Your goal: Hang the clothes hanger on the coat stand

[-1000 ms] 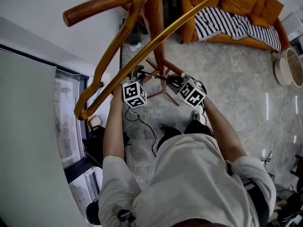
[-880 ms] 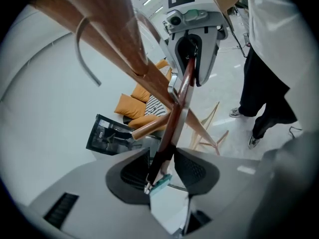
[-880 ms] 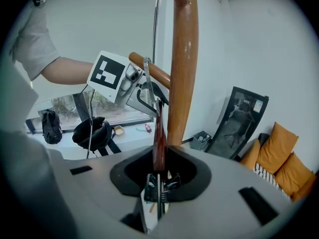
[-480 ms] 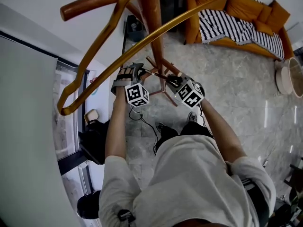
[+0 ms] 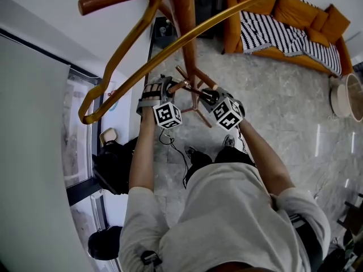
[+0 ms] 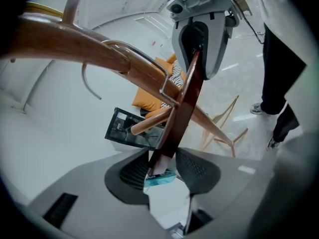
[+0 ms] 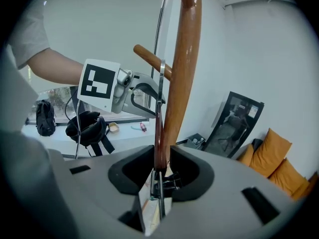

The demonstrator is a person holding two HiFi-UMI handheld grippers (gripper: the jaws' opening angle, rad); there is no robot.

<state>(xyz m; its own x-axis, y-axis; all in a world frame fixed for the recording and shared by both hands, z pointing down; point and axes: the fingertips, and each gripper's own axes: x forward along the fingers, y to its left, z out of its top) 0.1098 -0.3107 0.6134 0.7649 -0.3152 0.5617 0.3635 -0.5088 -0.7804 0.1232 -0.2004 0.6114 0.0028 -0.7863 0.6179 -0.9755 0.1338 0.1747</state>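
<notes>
Clothes hanger (image 6: pixel 184 103): dark brown wooden bar, stretching between the two grippers at the centre of the head view. In the left gripper view it's running from bottom centre diagonally up to the other gripper at the top.
Hook (image 7: pixel 162 81): thin metal wire, rising off the bar and curling over right beside the stand's pole. Honestly can't tell if it's actually sitting on a peg.
Coat stand (image 5: pixel 184 27): light wooden pole, running from top centre of the head view down to its splayed legs near the middle. One long peg is sticking out to the upper left, and short pegs (image 5: pixel 178 86) are poking out just beside the grippers.
Left hand-held gripper (image 6: pixel 160 169): jaws have just been opening and are sitting roughly halfway apart. One end of the bar is standing loose between them, pads not squeezing it.
Right hand-held gripper (image 7: pixel 161 169): same deal, jaws have just been opening. The thin edge of the bar is standing between them with a bit of slack.
Gold curved frame (image 5: pixel 113 67): looming big across the upper left of the head view, close to the camera.
Background: orange sofa (image 5: pixel 295 7) with a striped blanket (image 5: pixel 272 30) is sitting upper right and pale stone floor (image 5: pixel 283 112) is spreading below it. A black bag (image 7: pixel 87 126) is sitting at the left of the right gripper view.
</notes>
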